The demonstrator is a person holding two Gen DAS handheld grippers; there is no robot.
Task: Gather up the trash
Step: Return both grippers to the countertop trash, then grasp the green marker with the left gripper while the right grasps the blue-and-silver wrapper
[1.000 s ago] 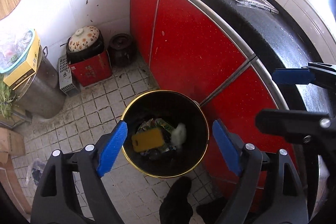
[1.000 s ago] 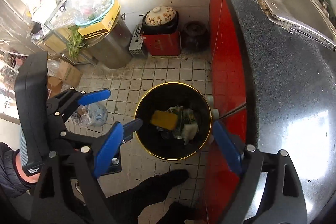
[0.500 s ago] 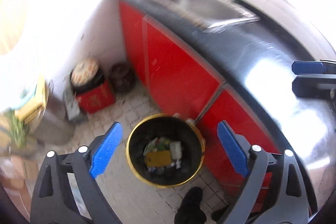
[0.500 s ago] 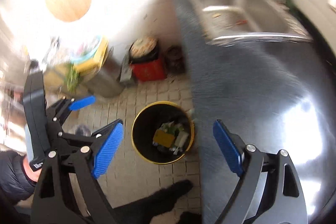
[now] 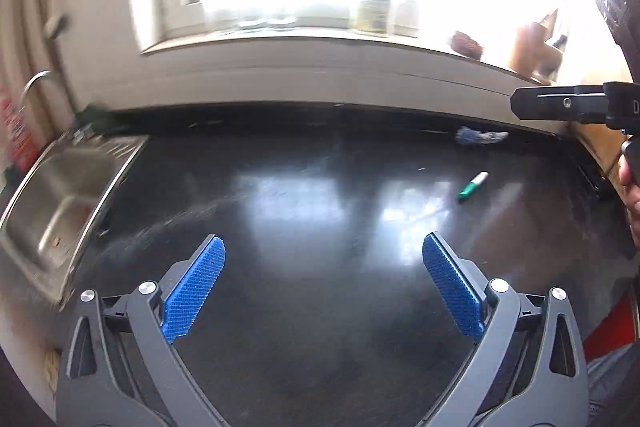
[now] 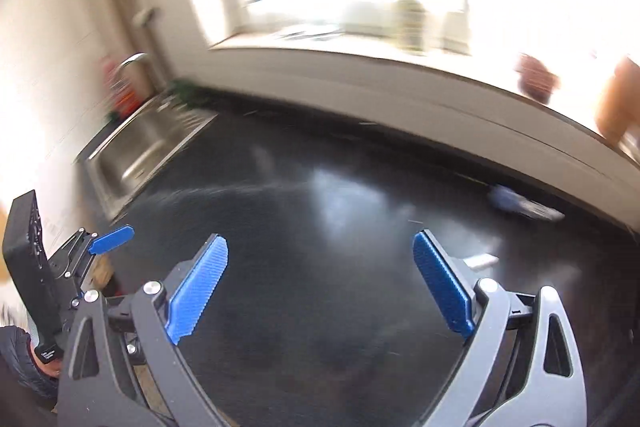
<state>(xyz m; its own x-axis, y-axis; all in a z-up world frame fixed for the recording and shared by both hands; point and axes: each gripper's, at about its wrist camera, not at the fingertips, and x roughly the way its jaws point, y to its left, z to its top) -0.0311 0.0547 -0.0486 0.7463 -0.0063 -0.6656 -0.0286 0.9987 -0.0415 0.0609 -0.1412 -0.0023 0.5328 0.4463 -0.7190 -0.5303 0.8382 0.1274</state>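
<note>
A green and white marker [image 5: 472, 186] lies on the dark counter [image 5: 320, 227] at the right. A crumpled blue and white wrapper [image 5: 480, 136] lies at the back edge near the wall; it shows blurred in the right wrist view [image 6: 516, 202]. A small white piece [image 6: 482, 261] lies beside my right finger. My left gripper [image 5: 322, 287] is open and empty above the counter's front. My right gripper [image 6: 320, 287] is open and empty, also over the counter. The trash bin is out of view.
A steel sink [image 5: 56, 195] with a tap [image 5: 34, 83] is set in the counter at the left, also in the right wrist view [image 6: 140, 151]. A bright window sill [image 5: 360, 39] with a bottle [image 5: 374, 11] and jars runs along the back.
Both grippers have swung up from over the bin on the floor to face the counter and window. Both stay open and empty.
</note>
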